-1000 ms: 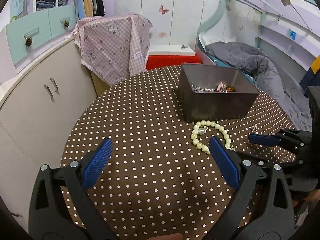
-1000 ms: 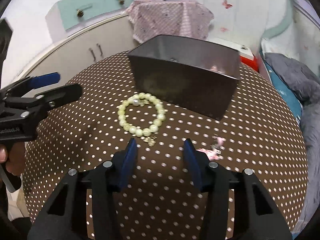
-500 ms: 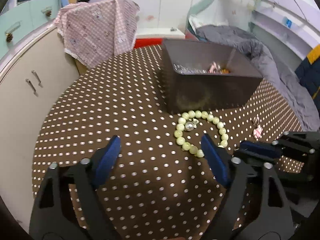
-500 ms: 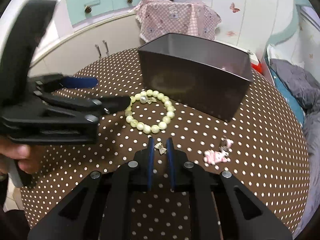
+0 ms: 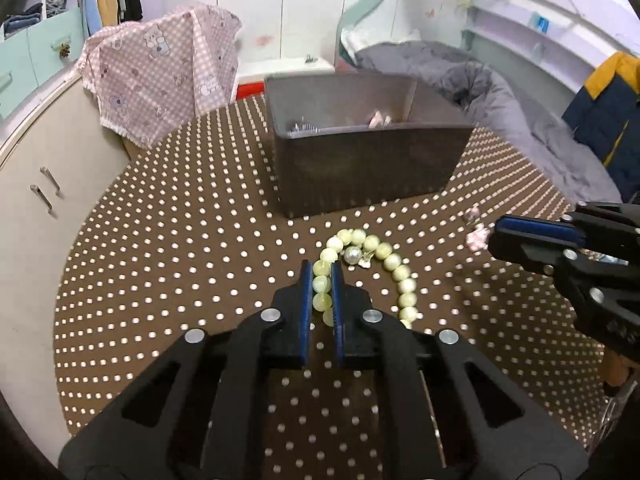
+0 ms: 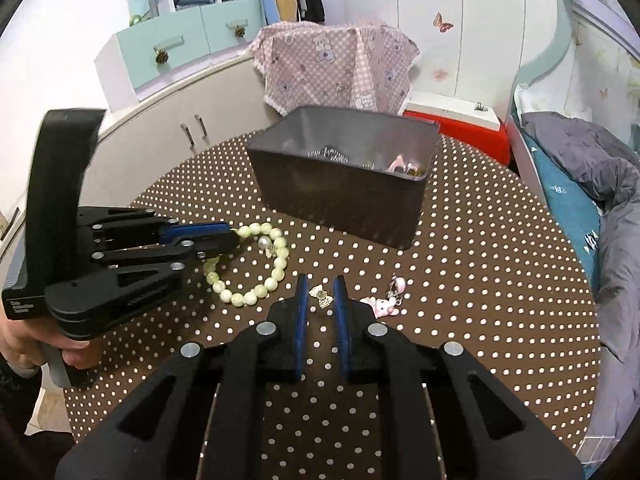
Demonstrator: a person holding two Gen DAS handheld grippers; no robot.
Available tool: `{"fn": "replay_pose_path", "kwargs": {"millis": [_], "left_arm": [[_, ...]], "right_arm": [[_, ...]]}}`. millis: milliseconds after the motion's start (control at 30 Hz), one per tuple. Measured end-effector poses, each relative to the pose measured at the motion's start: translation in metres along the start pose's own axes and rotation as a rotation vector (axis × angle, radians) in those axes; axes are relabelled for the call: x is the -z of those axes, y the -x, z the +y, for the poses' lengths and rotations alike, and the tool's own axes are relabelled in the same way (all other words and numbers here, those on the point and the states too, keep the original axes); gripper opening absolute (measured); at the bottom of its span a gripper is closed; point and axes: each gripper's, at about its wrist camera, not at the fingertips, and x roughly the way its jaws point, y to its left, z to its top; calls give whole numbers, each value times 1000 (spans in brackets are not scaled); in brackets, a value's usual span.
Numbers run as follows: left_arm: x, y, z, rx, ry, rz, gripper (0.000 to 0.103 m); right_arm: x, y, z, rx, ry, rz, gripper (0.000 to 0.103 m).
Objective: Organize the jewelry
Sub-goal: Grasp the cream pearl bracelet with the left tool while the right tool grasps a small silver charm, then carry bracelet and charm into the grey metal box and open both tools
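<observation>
A pale green bead bracelet point(image 5: 404, 284) lies on the brown dotted table point(image 5: 168, 264) in front of a dark box point(image 5: 360, 168) that holds some jewelry. My left gripper point(image 5: 320, 276) is shut on the bracelet's left side, with beads pinched between its blue pads. From the right wrist view, the left gripper point(image 6: 232, 236) grips the bracelet point(image 6: 276, 276) from the left. My right gripper point(image 6: 320, 292) is shut on a small gold bow charm point(image 6: 322, 299). A pink charm point(image 6: 382, 306) lies just right of its fingers. The box point(image 6: 344, 196) stands behind.
A pink checked cloth point(image 6: 336, 68) hangs over something behind the table. Cream cabinets point(image 5: 36, 184) curve along the left. A bed with grey bedding point(image 5: 500, 96) lies to the right, and a red and white box point(image 6: 452, 120) sits behind the dark box. A hand point(image 6: 24, 352) holds the left gripper.
The left gripper moved forward over the bracelet and closed from wide open onto its beads. The right gripper closed on the gold bow charm and drew nearer to the box.
</observation>
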Motion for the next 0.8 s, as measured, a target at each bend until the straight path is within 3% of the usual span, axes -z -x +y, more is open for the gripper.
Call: {"fn": "replay_pose_path", "kwargs": {"millis": [333,800], "left_arm": [[-21,65,2,48,1,-151,9],[-75,109,-5,49,-67,-306,9]], "right_arm": [[-20,24,4,22,32,-71,11],[-82,45,1,51,101,-178,11]]}}
